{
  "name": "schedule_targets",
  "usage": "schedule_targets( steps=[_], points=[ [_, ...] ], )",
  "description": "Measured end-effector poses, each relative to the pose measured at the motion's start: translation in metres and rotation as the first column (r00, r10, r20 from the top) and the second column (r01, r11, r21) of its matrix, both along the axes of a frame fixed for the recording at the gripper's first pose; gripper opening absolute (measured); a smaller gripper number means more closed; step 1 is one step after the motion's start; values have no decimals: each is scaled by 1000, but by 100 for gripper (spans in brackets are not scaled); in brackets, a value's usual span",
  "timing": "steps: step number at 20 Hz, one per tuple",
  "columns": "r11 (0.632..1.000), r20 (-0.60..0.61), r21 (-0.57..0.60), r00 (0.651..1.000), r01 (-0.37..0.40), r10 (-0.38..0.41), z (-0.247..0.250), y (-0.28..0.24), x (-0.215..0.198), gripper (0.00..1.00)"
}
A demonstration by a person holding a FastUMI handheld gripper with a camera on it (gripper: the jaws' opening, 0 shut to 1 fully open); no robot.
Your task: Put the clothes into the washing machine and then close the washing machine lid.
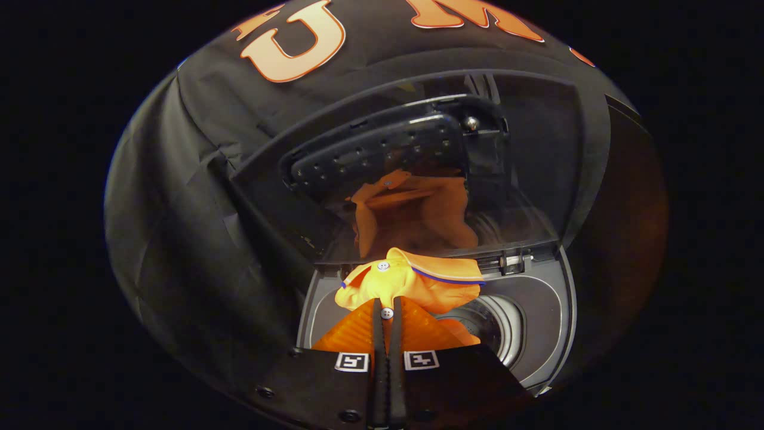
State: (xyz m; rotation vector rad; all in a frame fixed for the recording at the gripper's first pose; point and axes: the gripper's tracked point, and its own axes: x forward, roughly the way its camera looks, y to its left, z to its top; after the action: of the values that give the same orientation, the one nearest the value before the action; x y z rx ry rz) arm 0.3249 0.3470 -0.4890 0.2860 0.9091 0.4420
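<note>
An orange shirt (418, 280) with white buttons and a blue-edged collar hangs bunched from my gripper (387, 310), whose fingers are shut on its button placket. The shirt is held above the round drum opening (495, 328) of the top-loading washing machine (537, 298), partly covering it. The machine's glass lid (525, 161) stands raised behind the shirt. A reflection of the orange shirt and of the gripper body shows in the glass.
Black cloth of the booth wall (197, 167) surrounds the machine to the left and behind. The lid's hinge (513, 261) sits at the back right of the grey top rim.
</note>
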Motion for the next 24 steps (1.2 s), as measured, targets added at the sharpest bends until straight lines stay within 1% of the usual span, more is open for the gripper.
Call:
schedule_targets(
  steps=[2, 6, 11, 19, 22, 24],
  points=[
    [999, 9, -34, 1000, -12, 12, -15, 0, -4, 8],
    [998, 0, -64, 1000, -7, 7, -46, -2, -18, 8],
    [995, -72, -100, 997, -27, 20, -81, -2, -39, 8],
    [981, -202, -194, 979, -24, -16, -131, -17, -65, 8],
    [978, -212, -206, 977, -15, -29, -141, -16, -68, 9],
    [975, -211, -223, 977, -19, -29, -141, -20, -68, 13]
  ],
)
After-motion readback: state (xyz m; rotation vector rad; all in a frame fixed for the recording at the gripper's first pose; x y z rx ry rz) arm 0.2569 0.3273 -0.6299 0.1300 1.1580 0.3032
